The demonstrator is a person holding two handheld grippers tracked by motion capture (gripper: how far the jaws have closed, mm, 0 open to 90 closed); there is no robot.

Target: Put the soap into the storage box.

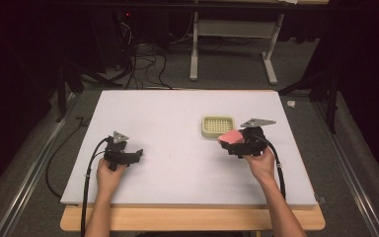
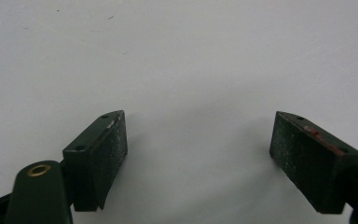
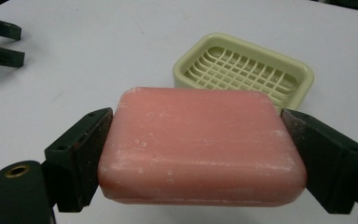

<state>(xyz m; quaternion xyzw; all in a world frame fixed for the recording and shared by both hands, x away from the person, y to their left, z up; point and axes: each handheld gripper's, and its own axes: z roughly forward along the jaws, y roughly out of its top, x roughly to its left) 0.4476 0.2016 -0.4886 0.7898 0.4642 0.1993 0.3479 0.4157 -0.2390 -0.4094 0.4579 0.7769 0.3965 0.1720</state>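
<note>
Above, we see the right gripper [image 3: 200, 154] clamping a smooth pink soap bar [image 3: 200, 147] just short of the ribbed soap dish [image 3: 303, 77]; the left gripper [image 2: 198, 154], jaws apart, hovers over bare white counter [image 2: 177, 56].

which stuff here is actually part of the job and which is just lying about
In the job:
- pink rectangular bar of soap, clamped in the right tool
- pale yellow plastic soap dish with a grid insert, just beyond the soap

Lying about:
- left tool, open over bare white table
- black cables on the floor
- white metal stand

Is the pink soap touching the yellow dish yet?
Apart. The right gripper view shows the soap clamped between the jaws, with white table between it and the dish.
</note>
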